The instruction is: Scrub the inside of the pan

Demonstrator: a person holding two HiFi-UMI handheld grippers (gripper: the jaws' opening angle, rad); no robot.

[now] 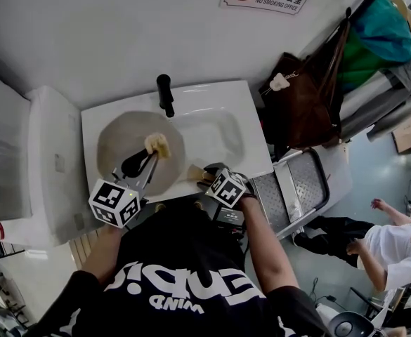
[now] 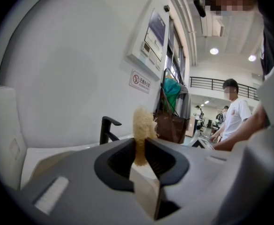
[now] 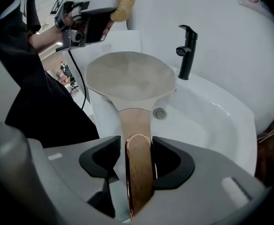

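Observation:
A beige pan [image 1: 121, 142] lies tilted over the left part of the white sink [image 1: 223, 146]; its bare inside [image 3: 129, 76] faces me in the right gripper view. My right gripper [image 3: 137, 162] is shut on the pan's wooden, copper-edged handle [image 3: 137, 149] at the sink's front edge [image 1: 204, 177]. My left gripper [image 2: 140, 156] is shut on a yellowish scrub sponge [image 2: 143, 123]. In the right gripper view the left gripper [image 3: 92, 20] and the sponge [image 3: 124, 1] hang above the pan's far rim, apart from it. In the head view the sponge [image 1: 158, 144] shows over the pan.
A black faucet [image 1: 165, 95] stands at the sink's back edge, right of the pan. The drain [image 3: 159, 112] shows beside the handle. A white appliance [image 1: 22, 160] flanks the sink's left; a brown bag [image 1: 310, 97] and folded step stool [image 1: 300, 188] flank its right. A person [image 2: 233, 111] stands beyond.

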